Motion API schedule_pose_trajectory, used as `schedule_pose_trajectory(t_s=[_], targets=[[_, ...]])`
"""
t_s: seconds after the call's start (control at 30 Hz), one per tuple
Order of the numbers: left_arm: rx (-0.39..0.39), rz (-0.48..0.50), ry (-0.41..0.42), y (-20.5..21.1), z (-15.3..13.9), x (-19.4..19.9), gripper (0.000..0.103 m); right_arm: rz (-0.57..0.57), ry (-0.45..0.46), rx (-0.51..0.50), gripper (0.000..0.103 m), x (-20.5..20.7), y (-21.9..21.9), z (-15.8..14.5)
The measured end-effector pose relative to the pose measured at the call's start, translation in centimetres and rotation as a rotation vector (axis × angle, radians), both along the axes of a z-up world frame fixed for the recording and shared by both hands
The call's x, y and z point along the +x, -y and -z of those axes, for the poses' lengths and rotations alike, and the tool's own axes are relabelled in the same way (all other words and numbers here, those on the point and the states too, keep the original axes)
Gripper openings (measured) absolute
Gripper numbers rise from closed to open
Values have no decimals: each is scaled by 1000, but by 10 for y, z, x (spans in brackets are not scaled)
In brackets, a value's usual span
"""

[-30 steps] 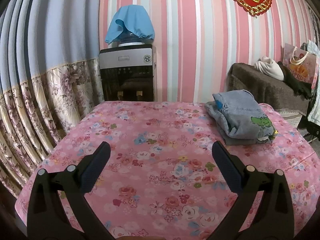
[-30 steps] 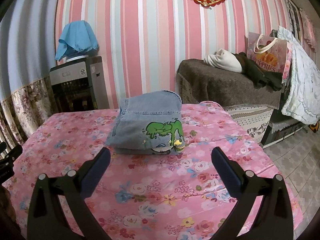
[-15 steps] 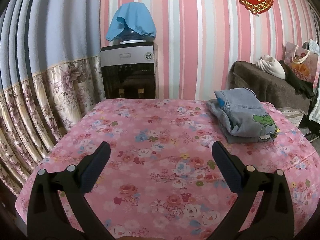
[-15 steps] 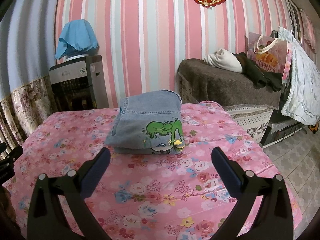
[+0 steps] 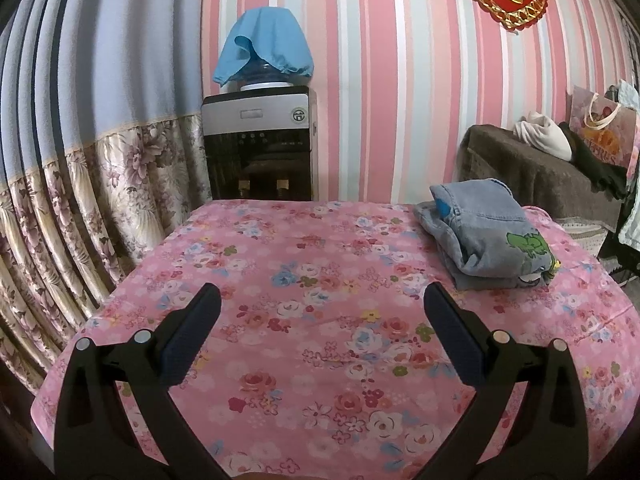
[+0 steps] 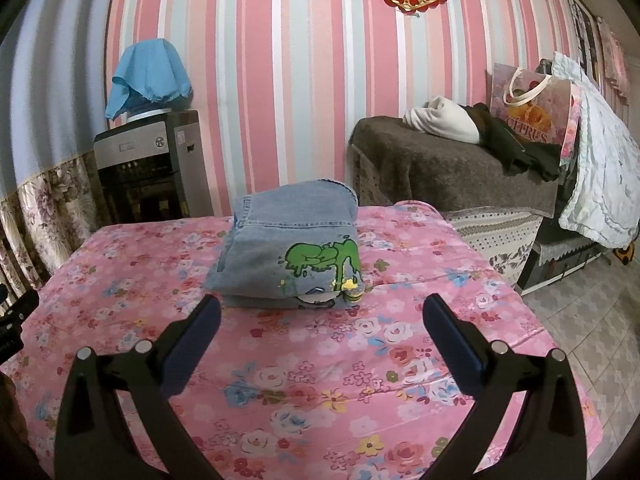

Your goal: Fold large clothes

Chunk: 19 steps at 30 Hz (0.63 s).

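Note:
A folded blue denim garment (image 6: 292,246) with a green cartoon print lies on the table with the pink floral cloth (image 6: 320,380). In the left wrist view it lies at the table's far right (image 5: 486,234). My right gripper (image 6: 320,312) is open and empty, held above the table just in front of the garment. My left gripper (image 5: 320,312) is open and empty above the table's middle (image 5: 300,264), to the left of the garment. Its tip shows at the left edge of the right wrist view (image 6: 16,316).
A water dispenser (image 5: 260,144) with a blue cloth over its bottle stands behind the table against the striped wall. A floral curtain (image 5: 80,200) hangs at the left. A brown covered bench (image 6: 448,168) with clothes and a shopping bag (image 6: 532,108) stands at the right.
The left wrist view has tilted up and drawn back a little, so the garment sits lower and further right. The right gripper has hardly moved. Both stay open.

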<state>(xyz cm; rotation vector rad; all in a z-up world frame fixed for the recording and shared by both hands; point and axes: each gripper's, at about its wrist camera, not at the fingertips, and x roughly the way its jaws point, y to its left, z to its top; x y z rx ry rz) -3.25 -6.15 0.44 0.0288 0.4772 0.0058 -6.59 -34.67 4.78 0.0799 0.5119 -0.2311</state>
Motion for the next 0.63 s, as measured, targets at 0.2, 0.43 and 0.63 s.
schedule_pose_trajectory(t_s=[0.2, 0.43, 0.63], targets=[[-29, 11, -7, -1, 0, 0, 100, -3, -9, -2, 101, -1, 3, 2], [-34, 9, -1, 2, 0, 2, 100, -6, -10, -6, 101, 0, 5, 3], [-23, -15, -54, -2, 16, 17, 100, -8, -34, 16, 101, 4, 15, 9]])
